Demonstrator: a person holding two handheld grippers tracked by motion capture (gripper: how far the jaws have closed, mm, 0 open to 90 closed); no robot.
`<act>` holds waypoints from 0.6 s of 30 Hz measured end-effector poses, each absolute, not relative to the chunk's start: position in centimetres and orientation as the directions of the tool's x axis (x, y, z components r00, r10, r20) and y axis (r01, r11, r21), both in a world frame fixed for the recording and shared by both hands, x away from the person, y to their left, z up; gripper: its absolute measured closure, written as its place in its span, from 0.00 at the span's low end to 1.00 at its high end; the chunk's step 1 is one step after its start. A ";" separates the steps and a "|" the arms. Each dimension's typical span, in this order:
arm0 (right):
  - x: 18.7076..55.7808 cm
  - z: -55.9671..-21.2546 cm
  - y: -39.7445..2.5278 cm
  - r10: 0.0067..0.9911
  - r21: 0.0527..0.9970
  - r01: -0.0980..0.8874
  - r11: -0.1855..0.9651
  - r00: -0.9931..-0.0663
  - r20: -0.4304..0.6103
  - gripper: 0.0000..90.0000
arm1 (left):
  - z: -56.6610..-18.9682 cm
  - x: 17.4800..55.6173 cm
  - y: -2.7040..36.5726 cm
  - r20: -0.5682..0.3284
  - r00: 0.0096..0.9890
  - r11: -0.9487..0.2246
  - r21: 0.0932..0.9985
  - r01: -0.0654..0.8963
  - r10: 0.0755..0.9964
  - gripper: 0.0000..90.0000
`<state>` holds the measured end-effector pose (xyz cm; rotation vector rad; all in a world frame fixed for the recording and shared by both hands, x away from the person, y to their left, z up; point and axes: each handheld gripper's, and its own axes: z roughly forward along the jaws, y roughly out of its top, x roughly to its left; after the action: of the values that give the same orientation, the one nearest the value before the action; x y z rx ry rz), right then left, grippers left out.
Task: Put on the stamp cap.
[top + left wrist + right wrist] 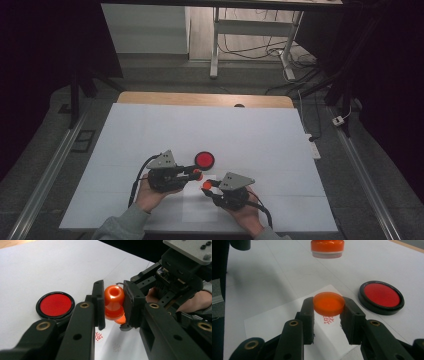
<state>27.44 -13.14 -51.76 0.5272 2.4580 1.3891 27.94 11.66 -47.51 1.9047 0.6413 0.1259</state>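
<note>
Gripping orange stamp [114, 302] in left gripper [113, 305], right gripper [328, 308] pinching cap [328, 303]

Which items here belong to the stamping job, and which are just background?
In use:
orange stamp, in left gripper
orange cap, in right gripper
red ink pad
stamped paper slip

Background:
desk frame
floor cables

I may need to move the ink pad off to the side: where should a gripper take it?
Grip the red ink pad across its black rim, coming straight down from above with jaws spread wide. It lies flat and low on the white table, lid off, so a side approach would likely find little wall, and the ink face stays untouched.
</note>
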 end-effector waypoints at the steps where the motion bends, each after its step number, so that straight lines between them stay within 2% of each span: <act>1: 27.5 -51.7 -13.1 0.440 0.857 0.178 0.484 -0.896 -0.062 0.72 | -47.5 27.9 11.7 -0.204 0.849 -0.284 0.883 0.374 0.487 0.80; 18: 27.8 -51.7 -12.8 0.445 0.866 0.182 0.466 -0.894 -0.052 0.72 | -47.5 27.9 11.6 -0.202 0.851 -0.284 0.884 0.372 0.484 0.80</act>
<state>27.76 -12.79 -51.72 0.5369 2.4464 1.3955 27.91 11.59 -47.51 1.9048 0.6376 0.1253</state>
